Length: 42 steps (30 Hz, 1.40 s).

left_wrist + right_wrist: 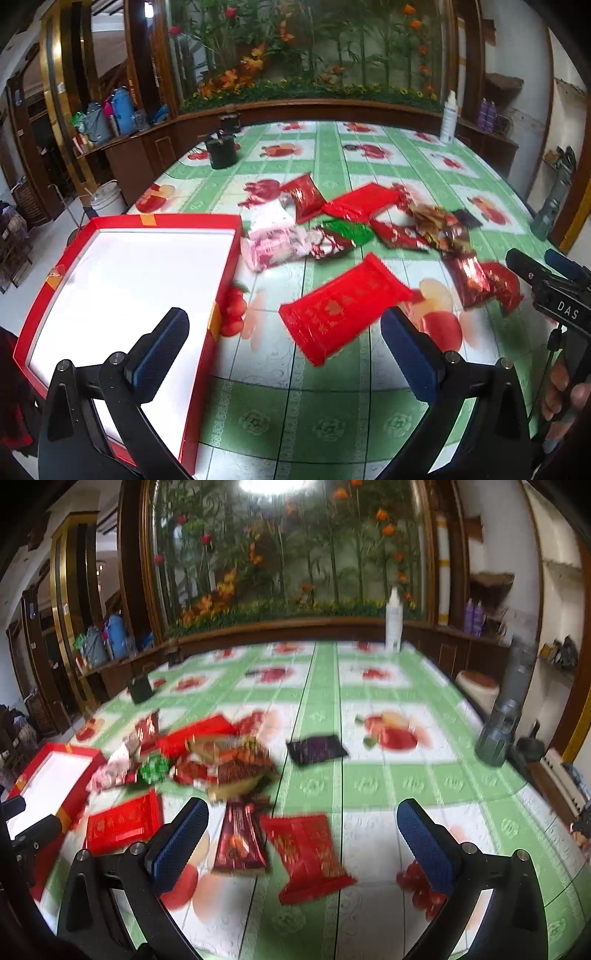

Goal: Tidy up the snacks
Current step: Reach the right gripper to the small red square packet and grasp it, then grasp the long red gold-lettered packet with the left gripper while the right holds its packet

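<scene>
red box (221, 295): white inside bare, under left gripper (284, 354), fingers spread. red packet (343, 306): on table just ahead. right gripper (303, 845): spread, above two packets (306, 853); snack pile (221, 760) ahead-left.

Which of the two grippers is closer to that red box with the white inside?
Left. The left gripper hangs open right over the red box's near edge; the right gripper, also open, sits farther off across the scattered snack packets.

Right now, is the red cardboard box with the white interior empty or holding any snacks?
Empty. The red cardboard box shows only bare white floor in the left wrist view; the snack packets all lie on the green tablecloth outside it.
</scene>
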Each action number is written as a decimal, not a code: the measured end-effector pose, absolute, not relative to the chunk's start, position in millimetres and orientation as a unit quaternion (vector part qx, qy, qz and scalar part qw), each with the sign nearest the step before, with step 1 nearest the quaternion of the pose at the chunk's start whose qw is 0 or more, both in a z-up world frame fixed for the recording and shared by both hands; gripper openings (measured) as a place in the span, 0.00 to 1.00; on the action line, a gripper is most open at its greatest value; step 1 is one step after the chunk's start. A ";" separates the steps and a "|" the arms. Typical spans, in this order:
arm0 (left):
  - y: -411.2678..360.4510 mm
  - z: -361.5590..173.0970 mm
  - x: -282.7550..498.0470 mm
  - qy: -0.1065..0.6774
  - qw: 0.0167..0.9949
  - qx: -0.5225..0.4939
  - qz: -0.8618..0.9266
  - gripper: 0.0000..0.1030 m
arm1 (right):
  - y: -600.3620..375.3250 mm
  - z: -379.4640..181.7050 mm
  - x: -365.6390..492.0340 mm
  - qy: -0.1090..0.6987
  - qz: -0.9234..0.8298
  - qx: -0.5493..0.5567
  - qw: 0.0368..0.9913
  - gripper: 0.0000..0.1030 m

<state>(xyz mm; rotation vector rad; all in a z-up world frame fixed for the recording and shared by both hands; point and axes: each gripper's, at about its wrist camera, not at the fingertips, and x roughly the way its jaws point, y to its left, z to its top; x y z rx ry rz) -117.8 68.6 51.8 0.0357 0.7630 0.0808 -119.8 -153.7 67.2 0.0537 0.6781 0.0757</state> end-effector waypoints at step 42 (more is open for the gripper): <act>43.0 8.8 -54.4 0.487 0.859 0.083 -0.132 0.70 | -206.2 29.1 -82.5 0.437 0.108 0.139 0.882 0.36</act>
